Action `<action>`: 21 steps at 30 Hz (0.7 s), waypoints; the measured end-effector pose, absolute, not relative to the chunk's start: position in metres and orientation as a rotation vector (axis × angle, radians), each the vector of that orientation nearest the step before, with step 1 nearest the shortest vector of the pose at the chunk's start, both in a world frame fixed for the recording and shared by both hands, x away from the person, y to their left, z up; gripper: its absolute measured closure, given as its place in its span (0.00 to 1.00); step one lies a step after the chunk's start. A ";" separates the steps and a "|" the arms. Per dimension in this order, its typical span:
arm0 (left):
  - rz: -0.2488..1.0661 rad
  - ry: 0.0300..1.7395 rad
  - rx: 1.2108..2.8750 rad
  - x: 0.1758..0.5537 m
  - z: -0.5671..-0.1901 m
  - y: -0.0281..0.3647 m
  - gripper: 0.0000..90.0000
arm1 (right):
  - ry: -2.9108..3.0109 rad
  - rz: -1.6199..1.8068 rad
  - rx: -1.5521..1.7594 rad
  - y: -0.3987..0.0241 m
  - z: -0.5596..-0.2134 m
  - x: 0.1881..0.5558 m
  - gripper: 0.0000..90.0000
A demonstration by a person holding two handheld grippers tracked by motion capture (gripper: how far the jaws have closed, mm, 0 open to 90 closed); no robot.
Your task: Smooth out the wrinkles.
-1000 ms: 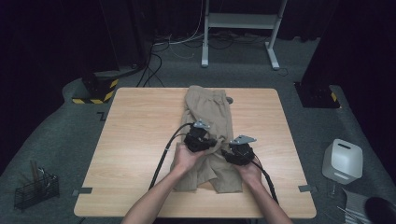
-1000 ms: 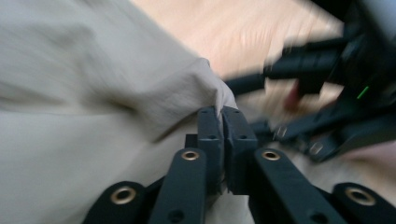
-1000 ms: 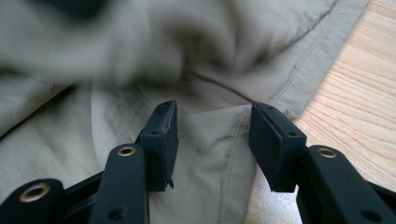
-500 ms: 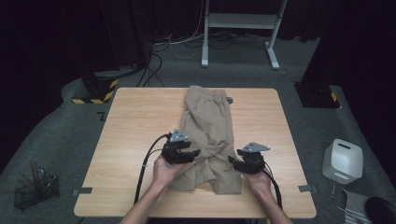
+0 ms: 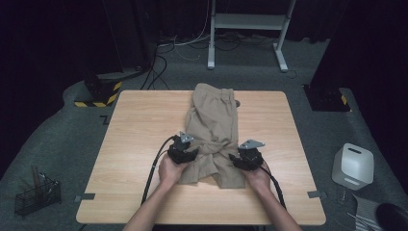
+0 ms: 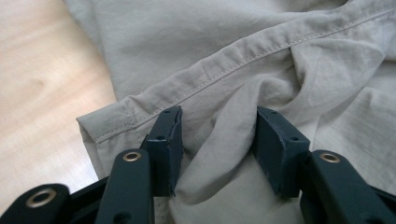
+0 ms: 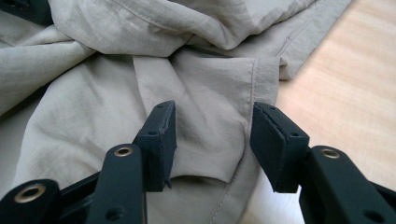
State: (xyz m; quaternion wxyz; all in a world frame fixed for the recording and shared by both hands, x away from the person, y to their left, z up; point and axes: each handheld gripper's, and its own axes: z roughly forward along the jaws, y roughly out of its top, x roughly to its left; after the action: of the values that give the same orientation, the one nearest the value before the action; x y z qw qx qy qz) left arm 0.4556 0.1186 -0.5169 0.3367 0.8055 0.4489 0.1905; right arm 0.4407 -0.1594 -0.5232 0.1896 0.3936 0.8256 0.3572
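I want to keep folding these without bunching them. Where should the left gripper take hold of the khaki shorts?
Probably the stitched hem at the near-left corner of the khaki shorts, coming in low from the table's bare left side. That edge is doubled, flat and free there. The left gripper now straddles a loose wrinkle instead.

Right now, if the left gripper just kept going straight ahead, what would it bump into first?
Most likely the beige shorts: a raised fold already sits between the left gripper's open jaws, with the stitched hem just beyond.
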 end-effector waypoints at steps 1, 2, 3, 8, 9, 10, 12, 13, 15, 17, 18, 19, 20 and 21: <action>0.497 1.170 2.100 0.456 -0.517 0.119 0.59 | 2.321 1.004 1.107 -0.159 -0.523 0.441 0.56; 0.501 1.179 2.089 0.461 -0.517 0.120 0.59 | 2.307 1.001 1.126 -0.157 -0.523 0.454 0.56; 0.498 1.185 2.085 0.464 -0.517 0.121 0.59 | 2.307 1.001 1.126 -0.157 -0.523 0.454 0.56; 0.447 1.203 2.023 0.454 -0.505 0.131 0.56 | 2.299 0.997 1.141 -0.156 -0.523 0.459 0.56; 0.451 1.200 1.981 0.449 -0.500 0.136 0.54 | 2.301 0.997 1.138 -0.157 -0.523 0.458 0.56; 0.451 1.200 1.954 0.446 -0.496 0.140 0.53 | 2.302 0.999 1.136 -0.157 -0.523 0.458 0.56; 0.450 1.206 1.932 0.444 -0.490 0.147 0.50 | 2.302 0.998 1.139 -0.157 -0.523 0.456 0.56; 0.459 1.218 1.926 0.443 -0.487 0.152 0.48 | 2.302 0.996 1.132 -0.158 -0.523 0.456 0.56; 0.465 1.227 1.921 0.444 -0.487 0.155 0.47 | 2.302 0.998 1.133 -0.158 -0.523 0.455 0.56; 0.455 1.270 1.920 0.447 -0.489 0.161 0.47 | 2.303 0.997 1.133 -0.158 -0.523 0.452 0.56; 0.429 1.315 1.936 0.452 -0.495 0.165 0.46 | 2.305 0.997 1.133 -0.159 -0.523 0.449 0.56; 0.429 1.315 1.936 0.452 -0.495 0.165 0.46 | 2.304 0.998 1.133 -0.159 -0.523 0.448 0.56; 0.410 1.333 1.943 0.454 -0.499 0.165 0.46 | 2.305 0.996 1.132 -0.159 -0.523 0.447 0.56; 0.360 1.348 1.949 0.458 -0.506 0.165 0.47 | 2.305 0.997 1.130 -0.159 -0.523 0.447 0.56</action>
State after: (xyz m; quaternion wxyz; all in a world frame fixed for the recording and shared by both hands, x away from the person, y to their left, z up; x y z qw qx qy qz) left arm 0.4578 0.1651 -0.5064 0.3639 0.7573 0.5240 0.1398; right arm 0.4468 -0.1589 -0.5231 0.1926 0.4026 0.8213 0.3553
